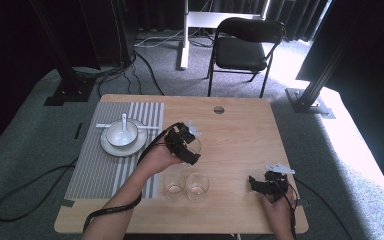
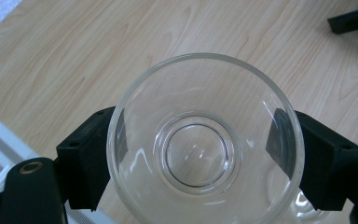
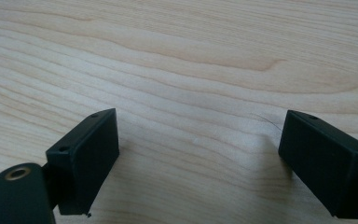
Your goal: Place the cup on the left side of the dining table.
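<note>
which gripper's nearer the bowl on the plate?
Left. The left gripper, shut on a clear glass, is just right of the bowl and plate. The right gripper sits open near the table's far right edge.

Glasses: three, all clear. One glass [image 2: 205,140] clamped in left hand-held gripper [image 1: 182,145], two glasses [image 1: 174,185] [image 1: 198,186] side by side on surface [image 1: 240,135].
Hand-held grippers: two, second being right hand-held gripper [image 1: 266,184].
Plate [image 1: 111,146]: one.
Bowl [image 1: 121,134]: one, on plate.
Spoon [image 1: 124,125]: one, white, in bowl.
Striped placemat [image 1: 100,170]: one.
Folding chair [image 1: 242,47]: one, beyond surface.
</note>
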`<state>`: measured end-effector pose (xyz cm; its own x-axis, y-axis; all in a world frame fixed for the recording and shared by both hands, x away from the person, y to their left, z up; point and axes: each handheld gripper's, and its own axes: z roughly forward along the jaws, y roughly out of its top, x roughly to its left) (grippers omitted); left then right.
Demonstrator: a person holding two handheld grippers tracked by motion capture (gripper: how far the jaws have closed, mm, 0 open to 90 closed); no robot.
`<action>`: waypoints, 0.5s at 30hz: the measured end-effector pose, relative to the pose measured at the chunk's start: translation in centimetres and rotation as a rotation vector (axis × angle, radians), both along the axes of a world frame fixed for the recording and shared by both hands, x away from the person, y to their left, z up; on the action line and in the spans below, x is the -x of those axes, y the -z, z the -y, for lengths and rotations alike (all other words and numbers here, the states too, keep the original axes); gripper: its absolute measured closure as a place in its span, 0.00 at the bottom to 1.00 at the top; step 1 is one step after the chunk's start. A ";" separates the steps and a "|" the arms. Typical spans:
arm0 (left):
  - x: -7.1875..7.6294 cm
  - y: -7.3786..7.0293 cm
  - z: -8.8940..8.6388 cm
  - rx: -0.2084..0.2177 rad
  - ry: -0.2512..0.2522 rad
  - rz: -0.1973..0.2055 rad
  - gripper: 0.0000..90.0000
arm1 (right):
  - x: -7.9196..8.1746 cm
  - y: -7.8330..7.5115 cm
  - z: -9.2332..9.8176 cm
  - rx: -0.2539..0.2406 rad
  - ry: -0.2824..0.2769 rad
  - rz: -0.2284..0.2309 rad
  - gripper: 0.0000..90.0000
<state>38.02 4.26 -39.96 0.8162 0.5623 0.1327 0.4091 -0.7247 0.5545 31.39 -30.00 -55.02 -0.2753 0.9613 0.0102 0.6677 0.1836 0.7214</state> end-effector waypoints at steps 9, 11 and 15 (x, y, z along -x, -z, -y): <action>-0.3 0.3 -3.7 -0.017 -0.072 -0.017 0.20 | 0.0 0.0 0.0 0.001 -0.001 0.000 0.13; -0.3 0.4 -4.5 -0.024 -0.087 -0.020 0.20 | 0.0 0.0 0.0 -0.001 0.001 0.000 0.13; -0.1 0.5 -6.1 -0.025 -0.119 -0.019 0.20 | 0.0 0.0 0.0 0.001 -0.001 0.000 0.13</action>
